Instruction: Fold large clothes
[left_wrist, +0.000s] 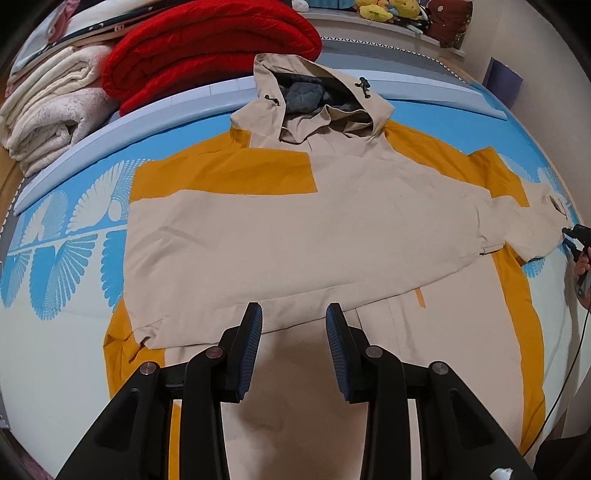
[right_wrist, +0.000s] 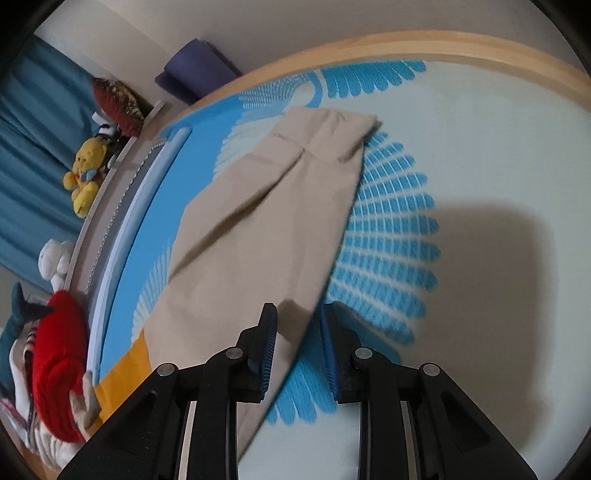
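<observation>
A large beige and mustard hooded jacket (left_wrist: 295, 229) lies flat on the bed, hood at the far side. One sleeve is folded across its body. My left gripper (left_wrist: 293, 314) is open and empty, just above the jacket's near part. The other sleeve (right_wrist: 266, 221) stretches out to the right. My right gripper (right_wrist: 298, 314) is open, its fingers either side of this sleeve's near edge, not closed on it. It shows at the far right of the left wrist view (left_wrist: 576, 240).
The bed sheet (left_wrist: 55, 332) is white with blue fan patterns. Folded red (left_wrist: 207, 55) and cream blankets (left_wrist: 48, 118) are stacked at the back left. Plush toys (right_wrist: 86, 173) line a ledge by the teal curtain. A wooden bed frame (right_wrist: 480, 51) borders the mattress.
</observation>
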